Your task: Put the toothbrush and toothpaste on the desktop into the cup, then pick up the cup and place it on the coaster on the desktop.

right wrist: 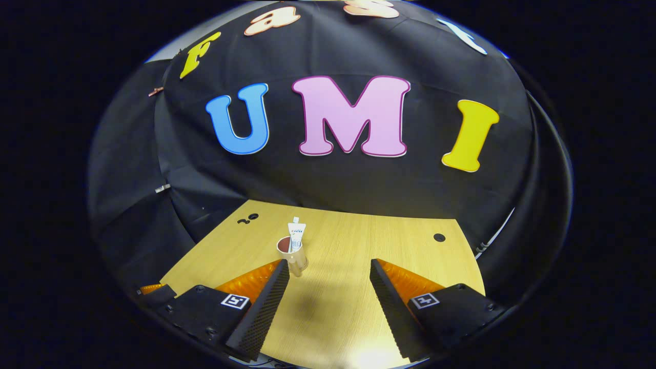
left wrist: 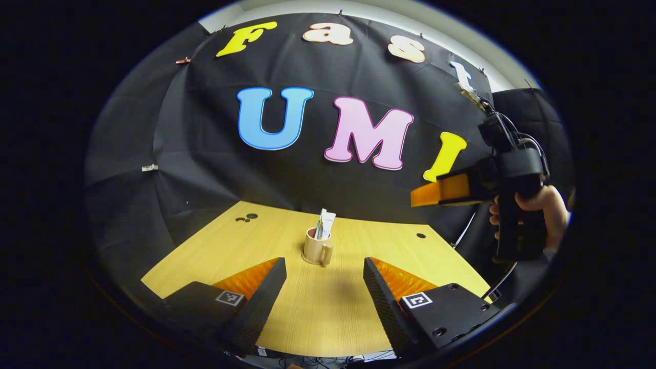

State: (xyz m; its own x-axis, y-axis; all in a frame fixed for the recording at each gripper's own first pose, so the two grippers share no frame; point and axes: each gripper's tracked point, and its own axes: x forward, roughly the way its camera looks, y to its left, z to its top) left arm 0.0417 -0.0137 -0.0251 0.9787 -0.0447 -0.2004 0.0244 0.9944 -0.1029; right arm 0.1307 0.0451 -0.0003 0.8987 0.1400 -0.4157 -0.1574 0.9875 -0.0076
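A: We have black cloth behind us and a pale wooden desk (left wrist: pixel 328 307) in front. The cup (left wrist: pixel 316 247) stands near the middle of it, a bit toward the far edge, well clear of every corner.

B: The tube (left wrist: pixel 326 223) is in it, upright, poking above the rim. Beside it we see something thin, maybe the brush; too small for us to be sure. From the right gripper view the cup (right wrist: pixel 293 253) sits just past our left finger, and the tube (right wrist: pixel 296 234) leans out of it.

A: We can't make out a coaster on the bare wood.

B: Jaws?

A: Our left gripper (left wrist: pixel 324 287) is spread wide, holding nothing, short of the cup. Our right gripper (right wrist: pixel 328 289) is spread too, also empty. In the left gripper view we see the right gripper (left wrist: pixel 428 195) held high in a hand (left wrist: pixel 543 205) off the right edge; its jaws we can't read from there.

B: We judge the cup stiff, light, likely smooth plastic, so slippery. The tube makes it top-heavy.

A: Then we take it low on the body, fingers either side, the handle (left wrist: pixel 327 253) left free. We lift level, or the tube tips out.
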